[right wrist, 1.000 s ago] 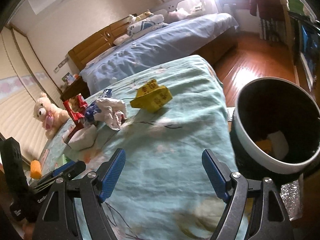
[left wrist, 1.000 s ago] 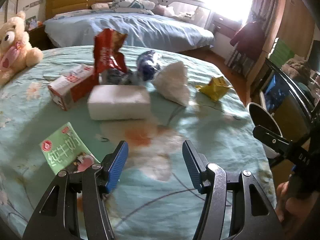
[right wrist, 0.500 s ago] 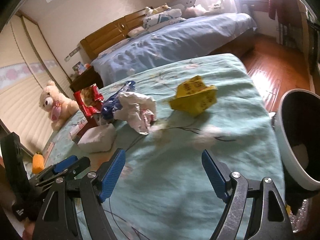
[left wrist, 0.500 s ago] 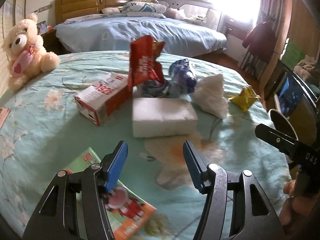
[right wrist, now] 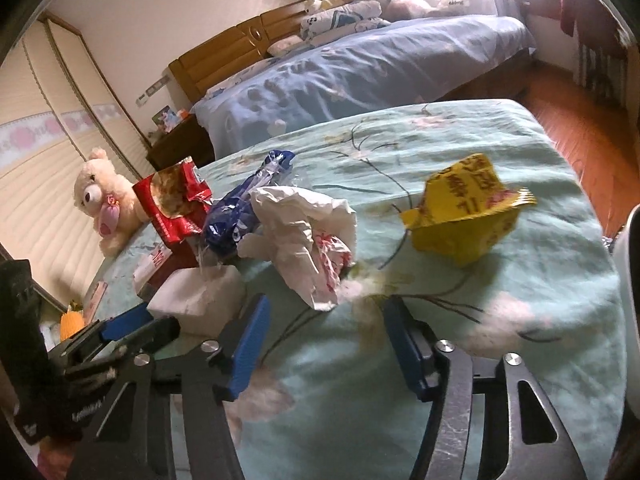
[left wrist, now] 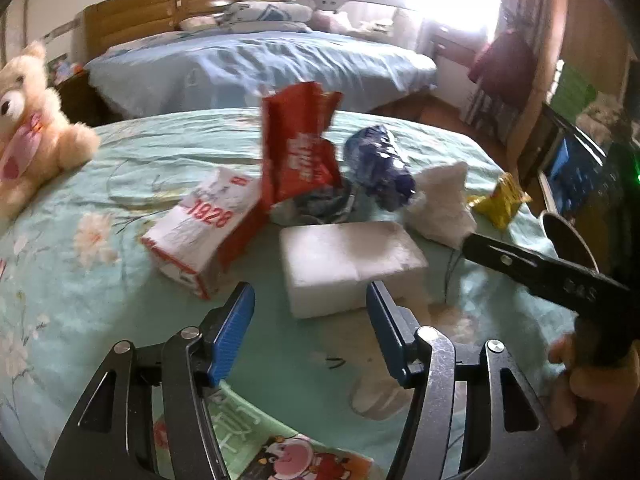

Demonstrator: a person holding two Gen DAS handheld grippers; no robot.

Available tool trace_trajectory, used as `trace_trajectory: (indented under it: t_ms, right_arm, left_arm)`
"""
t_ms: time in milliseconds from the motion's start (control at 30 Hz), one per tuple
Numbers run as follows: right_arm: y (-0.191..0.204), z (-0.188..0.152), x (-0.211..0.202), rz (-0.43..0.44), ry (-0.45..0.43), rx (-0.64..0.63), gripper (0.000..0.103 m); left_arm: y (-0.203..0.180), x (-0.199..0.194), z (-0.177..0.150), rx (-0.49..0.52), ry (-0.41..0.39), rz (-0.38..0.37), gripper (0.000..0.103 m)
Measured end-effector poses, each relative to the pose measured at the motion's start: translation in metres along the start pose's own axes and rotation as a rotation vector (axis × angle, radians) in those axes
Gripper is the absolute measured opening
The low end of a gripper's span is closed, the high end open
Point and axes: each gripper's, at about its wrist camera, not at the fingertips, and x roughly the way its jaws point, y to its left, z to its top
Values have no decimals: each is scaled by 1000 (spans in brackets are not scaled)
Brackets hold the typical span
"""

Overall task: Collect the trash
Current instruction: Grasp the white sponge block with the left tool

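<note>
Both tongs are spread and hold nothing. The left tongs point at the white block, which lies just in front of the tips, not yet between them. The right tongs have just been closing a bit, with nothing between them. They sit just below the white bag.

What could go wrong? The trash is all in one heap on the green bed. The red bag stands up and leans on the box. A bump from the tongs could tip it or push bits off the edge. The white bag is soft and crumpled, so a pinch may catch only a loose fold and it may slip out. The block looks wide next to the gap of the left tongs, so they may need to spread more. The two tongs are close, so they could knock each other.

The blue bag lies against the white bag. The yellow bag sits alone, near the bin at the right edge. A green pack lies under the left tongs. The bear is not trash.
</note>
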Motion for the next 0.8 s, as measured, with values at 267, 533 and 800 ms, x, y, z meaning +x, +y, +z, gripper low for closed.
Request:
trace_trajectory:
  t_ms: [267,533,800]
  right_arm:
    - [1,5,11,7,13,-1,17]
    - [0,-5,-8,6,-15,-11,9]
    - [-9,-23,-47,-4,-54,3,9]
  left_arm:
    - [-12,5,-4,61,14,-22,18]
    - [-18,-11,-10,40,-24,-44,14]
    - [-41,-26,-26,44,-34,-87,14]
